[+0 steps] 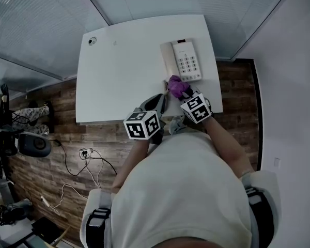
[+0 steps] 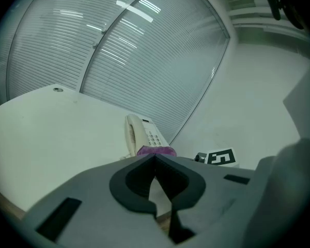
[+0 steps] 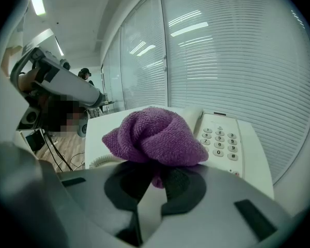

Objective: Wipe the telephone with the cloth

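- Two grippers are in play here, both up near the front edge of the white table (image 1: 119,61).
- Right gripper (image 3: 156,179) is clamped on a bunched-up purple cloth (image 3: 155,133); the wad bulges out in front of the jaws.
- That cloth sits right at the near end of the telephone (image 1: 182,61), on the handset side. Can't tell if it's actually pressing on the plastic.
- Telephone lies flat on the right part of the table, toward the far edge, with the handset on its left and the keypad on its right.
- Left gripper (image 2: 155,159) has its jaws pinched together with nothing between them. It's just left of the cloth, close beside the right gripper.
- Glass walls with blinds run behind the table.
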Motion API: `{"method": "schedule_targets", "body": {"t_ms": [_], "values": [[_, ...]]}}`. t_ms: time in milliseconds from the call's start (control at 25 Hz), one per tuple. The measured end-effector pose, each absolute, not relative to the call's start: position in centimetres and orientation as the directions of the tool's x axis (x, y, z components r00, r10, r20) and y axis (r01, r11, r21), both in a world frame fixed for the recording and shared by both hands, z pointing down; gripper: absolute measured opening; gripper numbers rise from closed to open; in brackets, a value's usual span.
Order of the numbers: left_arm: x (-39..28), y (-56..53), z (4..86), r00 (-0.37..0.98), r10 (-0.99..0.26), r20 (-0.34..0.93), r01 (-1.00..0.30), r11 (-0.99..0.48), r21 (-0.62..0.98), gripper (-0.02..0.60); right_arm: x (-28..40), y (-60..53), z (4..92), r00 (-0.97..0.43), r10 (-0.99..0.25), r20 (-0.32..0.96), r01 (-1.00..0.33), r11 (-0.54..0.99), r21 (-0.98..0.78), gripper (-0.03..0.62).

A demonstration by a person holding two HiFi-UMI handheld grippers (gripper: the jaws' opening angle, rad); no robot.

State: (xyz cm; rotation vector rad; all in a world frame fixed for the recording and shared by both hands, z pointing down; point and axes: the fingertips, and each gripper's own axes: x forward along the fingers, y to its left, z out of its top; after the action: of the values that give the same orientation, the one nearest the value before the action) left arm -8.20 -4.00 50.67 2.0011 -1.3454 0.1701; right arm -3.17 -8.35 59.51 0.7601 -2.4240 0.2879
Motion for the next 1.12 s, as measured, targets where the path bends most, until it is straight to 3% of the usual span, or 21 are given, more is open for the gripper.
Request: {"method": "schedule_targets", "body": {"t_ms": [1120], "values": [[-7.2, -12.4, 50.6, 0.413, -0.773, 0.482, -0.884, -0.214, 0.415, 0.021, 0.1, -12.4, 49.6, -0.705, -0.572, 0.418, -0.665, 0.739, -0.11, 0.046]]}}
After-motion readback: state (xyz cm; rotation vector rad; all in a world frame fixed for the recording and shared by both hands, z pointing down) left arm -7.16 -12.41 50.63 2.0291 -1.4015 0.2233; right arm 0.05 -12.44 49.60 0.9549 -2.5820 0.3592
